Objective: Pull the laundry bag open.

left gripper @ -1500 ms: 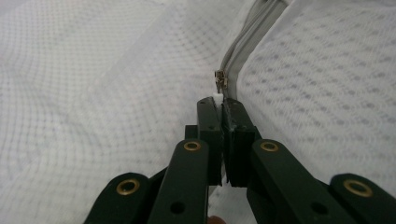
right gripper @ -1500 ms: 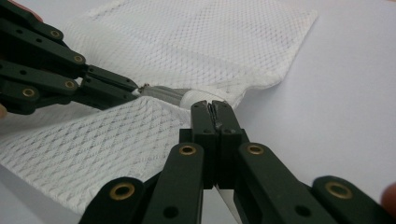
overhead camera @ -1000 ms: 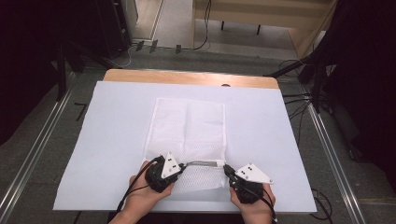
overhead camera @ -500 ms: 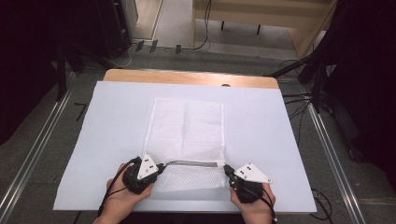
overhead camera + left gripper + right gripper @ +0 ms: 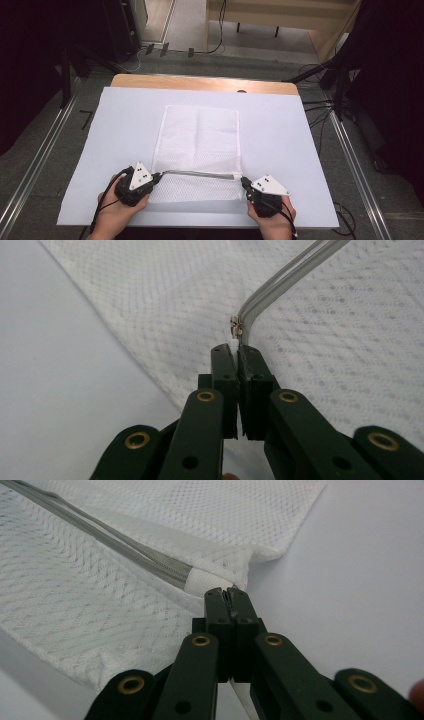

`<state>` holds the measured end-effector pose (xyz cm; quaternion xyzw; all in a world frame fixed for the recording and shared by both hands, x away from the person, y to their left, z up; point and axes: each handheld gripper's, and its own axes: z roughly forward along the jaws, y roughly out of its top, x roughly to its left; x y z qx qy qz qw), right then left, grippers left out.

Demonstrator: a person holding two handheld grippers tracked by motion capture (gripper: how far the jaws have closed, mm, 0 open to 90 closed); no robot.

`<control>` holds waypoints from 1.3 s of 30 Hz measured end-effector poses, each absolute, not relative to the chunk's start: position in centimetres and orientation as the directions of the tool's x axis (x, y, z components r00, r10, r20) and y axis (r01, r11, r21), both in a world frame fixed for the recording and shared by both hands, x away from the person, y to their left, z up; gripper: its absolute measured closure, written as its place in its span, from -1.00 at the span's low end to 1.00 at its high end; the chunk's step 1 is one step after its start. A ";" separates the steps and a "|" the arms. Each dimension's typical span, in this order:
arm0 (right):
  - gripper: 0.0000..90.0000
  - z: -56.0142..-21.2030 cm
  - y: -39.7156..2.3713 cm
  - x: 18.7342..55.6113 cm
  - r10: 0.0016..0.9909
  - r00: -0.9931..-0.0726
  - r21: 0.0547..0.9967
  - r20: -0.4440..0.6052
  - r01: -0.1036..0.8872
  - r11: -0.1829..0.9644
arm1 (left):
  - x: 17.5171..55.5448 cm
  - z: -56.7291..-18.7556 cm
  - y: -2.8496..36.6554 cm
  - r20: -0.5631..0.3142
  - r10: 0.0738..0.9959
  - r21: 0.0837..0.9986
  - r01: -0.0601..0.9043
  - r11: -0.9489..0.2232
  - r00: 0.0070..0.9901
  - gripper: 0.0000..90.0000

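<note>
A white mesh bag [image 5: 200, 135] lies flat on the white sheet [image 5: 300, 150], with a grey zipper [image 5: 200, 174] running across its near end. At the zipper's left end, my left gripper [image 5: 156, 176] is shut on the small white zipper pull [image 5: 233, 344], just below the metal slider [image 5: 235, 330]. My right gripper [image 5: 243, 181] pinches the bag's fabric at the zipper's right end. In the right gripper view its jaws [image 5: 228, 594] are closed just beyond the white end tab [image 5: 200, 580]. The zipper is raised slightly between the two grippers.
A wooden table edge [image 5: 200, 82] shows beyond the sheet. Metal rails [image 5: 355, 165] run along both sides of the table, and cables [image 5: 320, 105] lie on the floor to the right. A hand [image 5: 112, 217] holds each gripper at the near edge.
My left gripper has slid leftward along the zipper with the pull, from near the bag's middle to its left edge. The right gripper has stayed put.
</note>
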<state>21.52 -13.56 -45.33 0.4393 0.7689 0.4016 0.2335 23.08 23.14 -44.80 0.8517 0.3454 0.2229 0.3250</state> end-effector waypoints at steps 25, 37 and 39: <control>1.00 -45.7 -14.9 21.3 0.861 -0.506 0.821 0.048 0.511 0.255 | 22.3 -44.4 30.5 -0.114 0.864 0.849 0.500 -0.172 0.490 0.03; 0.14 -45.5 -16.2 21.1 0.835 -0.528 0.838 0.152 0.517 0.175 | 21.9 -43.6 34.8 -0.240 0.899 0.887 0.458 0.049 0.367 -0.71; -0.06 -45.3 -16.5 21.1 0.839 -0.524 0.846 0.147 0.506 0.168 | 22.0 -43.7 34.8 -0.234 0.896 0.886 0.463 0.036 0.378 -0.71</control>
